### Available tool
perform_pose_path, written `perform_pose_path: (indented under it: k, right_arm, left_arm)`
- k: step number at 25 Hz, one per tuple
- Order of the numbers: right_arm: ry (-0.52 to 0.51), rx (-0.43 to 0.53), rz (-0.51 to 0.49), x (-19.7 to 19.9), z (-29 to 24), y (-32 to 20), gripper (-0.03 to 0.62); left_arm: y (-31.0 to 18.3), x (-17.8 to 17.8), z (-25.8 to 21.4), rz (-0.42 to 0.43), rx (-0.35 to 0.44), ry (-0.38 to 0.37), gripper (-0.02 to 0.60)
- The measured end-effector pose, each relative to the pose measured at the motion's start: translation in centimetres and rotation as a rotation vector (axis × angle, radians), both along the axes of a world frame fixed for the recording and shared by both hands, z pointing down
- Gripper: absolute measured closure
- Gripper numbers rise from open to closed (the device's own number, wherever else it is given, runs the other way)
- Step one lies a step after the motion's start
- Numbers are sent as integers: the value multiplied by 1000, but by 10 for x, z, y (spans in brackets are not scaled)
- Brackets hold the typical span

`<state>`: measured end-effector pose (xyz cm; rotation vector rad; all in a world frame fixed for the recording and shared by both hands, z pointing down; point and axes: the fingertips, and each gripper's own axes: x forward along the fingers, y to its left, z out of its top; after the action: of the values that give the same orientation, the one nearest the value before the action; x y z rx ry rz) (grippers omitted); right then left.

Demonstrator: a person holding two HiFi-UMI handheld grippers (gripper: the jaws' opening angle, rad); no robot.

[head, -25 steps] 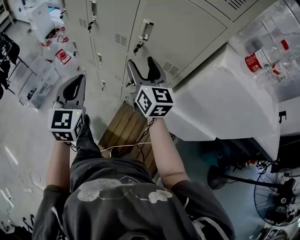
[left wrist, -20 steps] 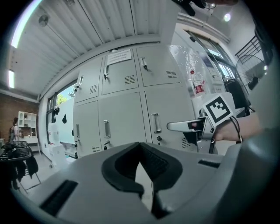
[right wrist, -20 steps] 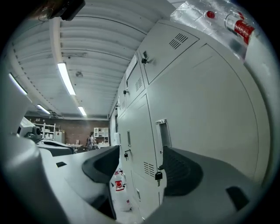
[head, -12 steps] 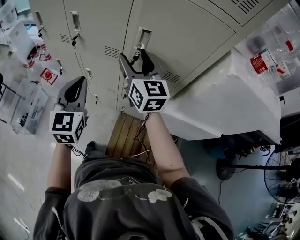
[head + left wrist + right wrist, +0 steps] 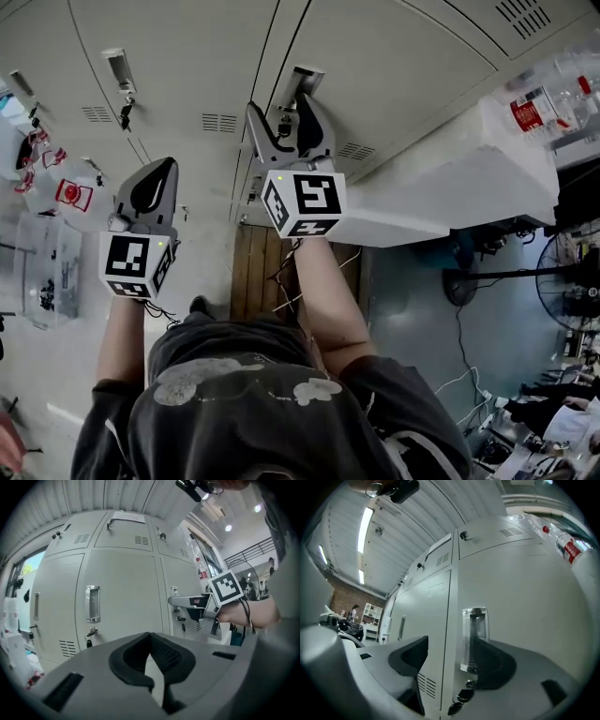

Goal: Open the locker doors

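recessed metal handle (image 5: 474, 639) on a steel locker door (image 5: 394, 66) sits between jaws of the right gripper (image 5: 278, 105); left gripper (image 5: 168, 167) hangs well apart, leftward.

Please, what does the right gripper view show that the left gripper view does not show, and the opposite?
Only the right gripper view: the right claw from behind, open, a chrome handle close at its right jaw, and a far brick wall. Only the left gripper view: the left claw shut and empty, a second handle on another door, and the right gripper's marker cube. Both: grey locker doors with vent slots.
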<state>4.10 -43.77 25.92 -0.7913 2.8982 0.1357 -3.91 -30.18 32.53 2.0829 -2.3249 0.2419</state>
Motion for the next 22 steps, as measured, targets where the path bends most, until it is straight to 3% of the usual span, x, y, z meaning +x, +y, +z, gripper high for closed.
perform_pose_path:
  k: [10, 18, 22]
  right_arm:
    - [-9, 31, 169, -12, -1, -17, 295]
    - [-72, 0, 223, -18, -7, -24, 295]
    - [-132, -71, 184, -14, -10, -24, 296]
  left_arm:
    - [-6, -10, 28, 172, -7, 16, 572]
    - [13, -28, 39, 193, -2, 27, 572]
    - [22, -36, 43, 190, -9, 35, 572]
